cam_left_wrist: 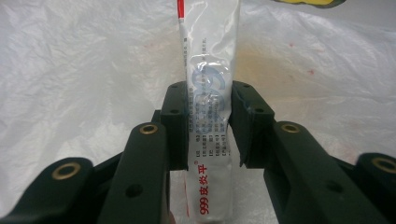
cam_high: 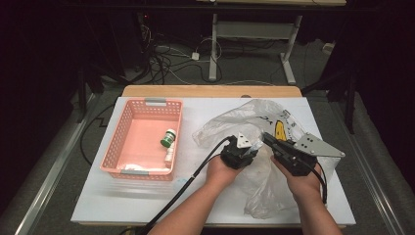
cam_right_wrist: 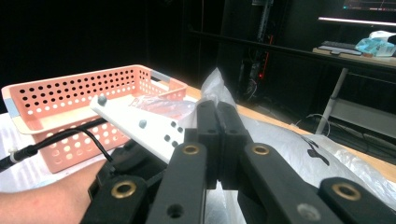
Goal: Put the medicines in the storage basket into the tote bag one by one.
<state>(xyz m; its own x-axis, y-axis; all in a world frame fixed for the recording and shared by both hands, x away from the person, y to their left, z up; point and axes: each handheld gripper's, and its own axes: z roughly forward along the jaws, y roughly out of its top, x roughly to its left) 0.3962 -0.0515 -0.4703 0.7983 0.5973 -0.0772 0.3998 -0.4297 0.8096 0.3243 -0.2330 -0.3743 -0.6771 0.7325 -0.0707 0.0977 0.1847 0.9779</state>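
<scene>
A crumpled clear plastic bag (cam_high: 230,122) lies at the middle right of the white table. My left gripper (cam_high: 250,147) hovers over its near part, shut on a white ointment tube (cam_left_wrist: 210,93) with red print. The tube stands upright between the pads of the left gripper (cam_left_wrist: 208,126), with the bag film (cam_left_wrist: 84,84) behind it. Just to the right, my right gripper (cam_high: 266,137) has its jaws pressed together on a fold of the bag. In the right gripper view, film (cam_right_wrist: 215,84) sticks up above the closed right gripper (cam_right_wrist: 218,121).
A pink perforated basket (cam_high: 117,142) stands at the left of the table, holding a green-capped bottle (cam_high: 168,138) and a small white item (cam_high: 169,155). The basket (cam_right_wrist: 70,93) sits beyond the left hand. A black cable (cam_high: 191,176) trails toward the front edge.
</scene>
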